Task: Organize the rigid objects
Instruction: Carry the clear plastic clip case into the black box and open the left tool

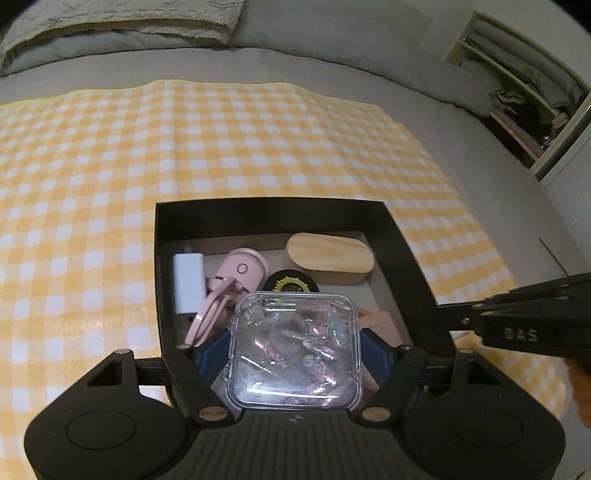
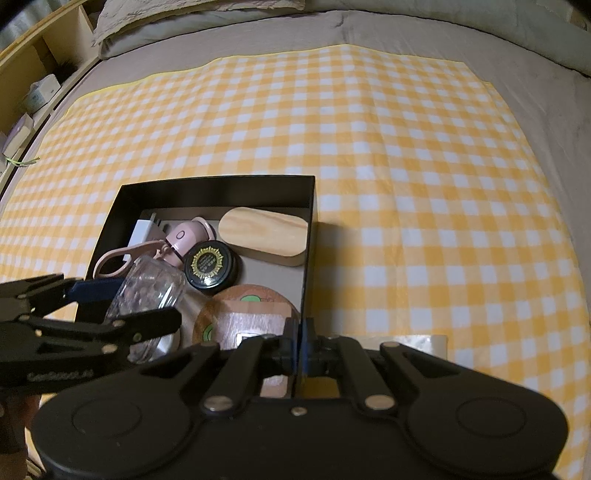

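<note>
A black box (image 1: 406,251) (image 2: 308,236) lies on a yellow checked cloth (image 1: 258,140). Inside are a white charger (image 1: 188,282), a pink fan (image 1: 243,273), a black round tin (image 2: 210,266), an oval wooden case (image 1: 330,258) (image 2: 264,234) and a round wooden coaster (image 2: 251,314). My left gripper (image 1: 295,354) is shut on a clear plastic container (image 1: 293,350) (image 2: 147,291) of wrapped pieces, held over the box's near left part. My right gripper (image 2: 301,347) is shut on the box's right wall near its front corner.
The cloth covers a grey bed (image 1: 332,74) with a pillow (image 1: 122,22) at the far side. Shelves (image 2: 33,74) stand to the left, a cupboard (image 1: 517,92) to the right. A pale flat piece (image 2: 421,345) lies on the cloth right of the right gripper.
</note>
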